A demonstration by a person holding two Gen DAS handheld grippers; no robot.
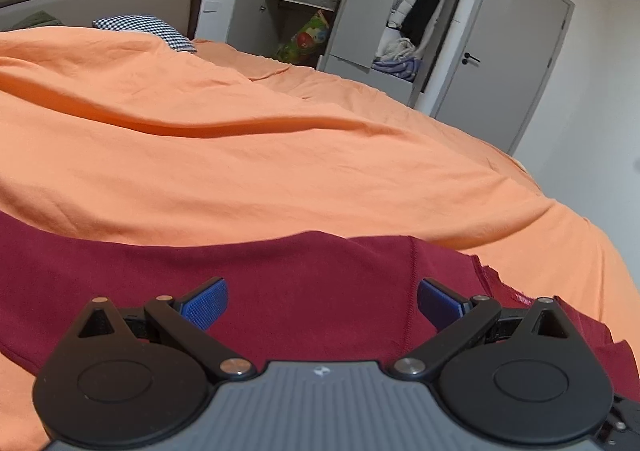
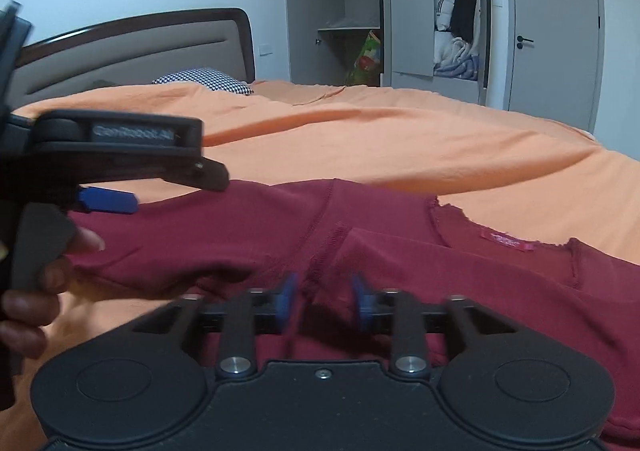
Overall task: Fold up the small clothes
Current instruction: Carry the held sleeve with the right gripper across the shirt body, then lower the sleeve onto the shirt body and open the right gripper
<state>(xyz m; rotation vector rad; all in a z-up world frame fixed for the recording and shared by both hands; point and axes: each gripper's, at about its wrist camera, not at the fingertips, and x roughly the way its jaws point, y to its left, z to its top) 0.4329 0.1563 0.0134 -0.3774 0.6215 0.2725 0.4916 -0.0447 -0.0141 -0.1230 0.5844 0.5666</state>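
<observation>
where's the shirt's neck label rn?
Right wrist view, right of centre: the label sits inside the neckline of the red shirt, spread on the orange bedspread, beyond and right of the right gripper. Not visible in the left wrist view.

Each gripper, left gripper (image 1: 322, 305) and right gripper (image 2: 323, 301), has black arms, round black discs, silver screws, blue ribbed pads (image 1: 206, 307) and a grey ridged body.

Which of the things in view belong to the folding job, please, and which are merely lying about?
Job: dark red top; left gripper, jaws open; right gripper, jaws open; orange bedspread as work surface.

Lying about: checked pillow; wardrobe clothes; colourful bag.
</observation>
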